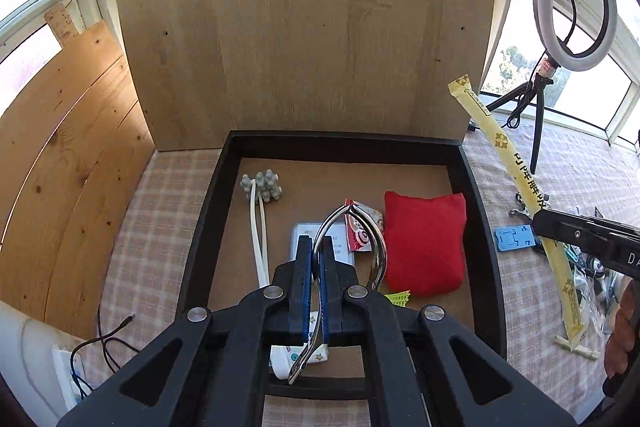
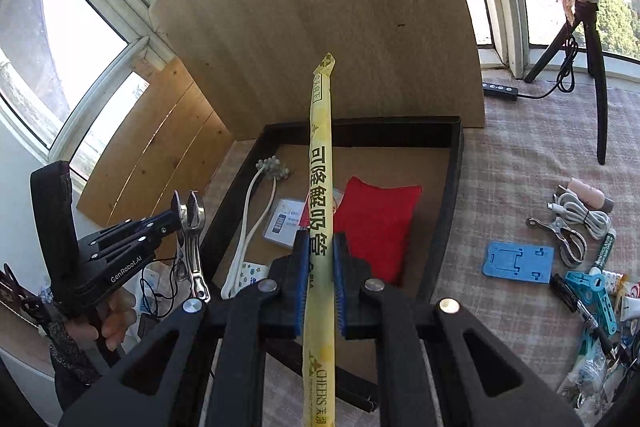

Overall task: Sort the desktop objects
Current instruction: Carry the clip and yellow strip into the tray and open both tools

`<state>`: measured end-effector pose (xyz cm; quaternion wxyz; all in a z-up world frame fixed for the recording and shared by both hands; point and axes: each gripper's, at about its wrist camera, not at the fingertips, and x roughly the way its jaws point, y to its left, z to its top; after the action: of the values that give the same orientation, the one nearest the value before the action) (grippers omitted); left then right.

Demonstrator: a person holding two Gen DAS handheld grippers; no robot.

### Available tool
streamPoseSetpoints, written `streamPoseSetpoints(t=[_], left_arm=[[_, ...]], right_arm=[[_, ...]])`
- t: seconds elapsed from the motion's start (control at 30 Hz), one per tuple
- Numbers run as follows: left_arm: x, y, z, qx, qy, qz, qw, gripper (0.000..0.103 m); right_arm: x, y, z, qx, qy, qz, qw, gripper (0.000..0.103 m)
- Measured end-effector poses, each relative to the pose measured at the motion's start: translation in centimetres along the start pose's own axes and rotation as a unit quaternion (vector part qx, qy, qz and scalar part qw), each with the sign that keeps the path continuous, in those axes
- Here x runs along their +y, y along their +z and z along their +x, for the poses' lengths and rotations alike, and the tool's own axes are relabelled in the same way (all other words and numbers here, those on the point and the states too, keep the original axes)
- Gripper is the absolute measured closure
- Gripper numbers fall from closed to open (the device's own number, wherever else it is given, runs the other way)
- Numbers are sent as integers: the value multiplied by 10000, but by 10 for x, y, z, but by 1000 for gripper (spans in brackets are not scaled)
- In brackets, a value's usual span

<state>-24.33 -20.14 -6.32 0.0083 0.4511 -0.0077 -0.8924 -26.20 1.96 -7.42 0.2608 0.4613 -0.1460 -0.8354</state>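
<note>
My left gripper (image 1: 316, 245) is shut on a shiny metal clip (image 1: 352, 223), which hangs over the black tray (image 1: 344, 139). In the right wrist view the same left gripper (image 2: 175, 217) shows at the tray's left edge, the metal clip (image 2: 193, 227) in its jaws. My right gripper (image 2: 321, 238) is shut on a long yellow straw packet (image 2: 320, 163) that points over the tray. The left wrist view shows that right gripper (image 1: 540, 225) right of the tray, with the straw packet (image 1: 516, 179) slanting through it.
The tray holds a red cloth bag (image 1: 424, 243), a white massager with grey balls (image 1: 265, 187), a card (image 2: 286, 221) and a snack packet (image 1: 362, 231). On the checked cloth to the right lie a blue holder (image 2: 518, 261), another metal clip (image 2: 560, 231), a white cable (image 2: 582, 213) and a teal clip (image 2: 596, 291). A wooden board (image 1: 304, 27) stands behind the tray.
</note>
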Motion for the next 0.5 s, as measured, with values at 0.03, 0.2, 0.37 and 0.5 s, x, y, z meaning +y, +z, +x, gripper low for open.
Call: streamPoseSetpoints(t=[0.03,0.2,0.37,0.5], left_arm=[[1,3,3,-44,54,-25,10000,100],[9,11,15,-121,228,-238,9994,58],[14,9,9,-179,55,-309,9993,58],[12,5,2,-185,-5,-286,9994,58]], right_arm=[[2,2,4,12,-23,-14,10000,91],[6,5,18,198,-311,-128,9992,60],[3,5,9,116,-355,-203,9991,59],[-9,6,-5,39,-389,-95,9992,59]])
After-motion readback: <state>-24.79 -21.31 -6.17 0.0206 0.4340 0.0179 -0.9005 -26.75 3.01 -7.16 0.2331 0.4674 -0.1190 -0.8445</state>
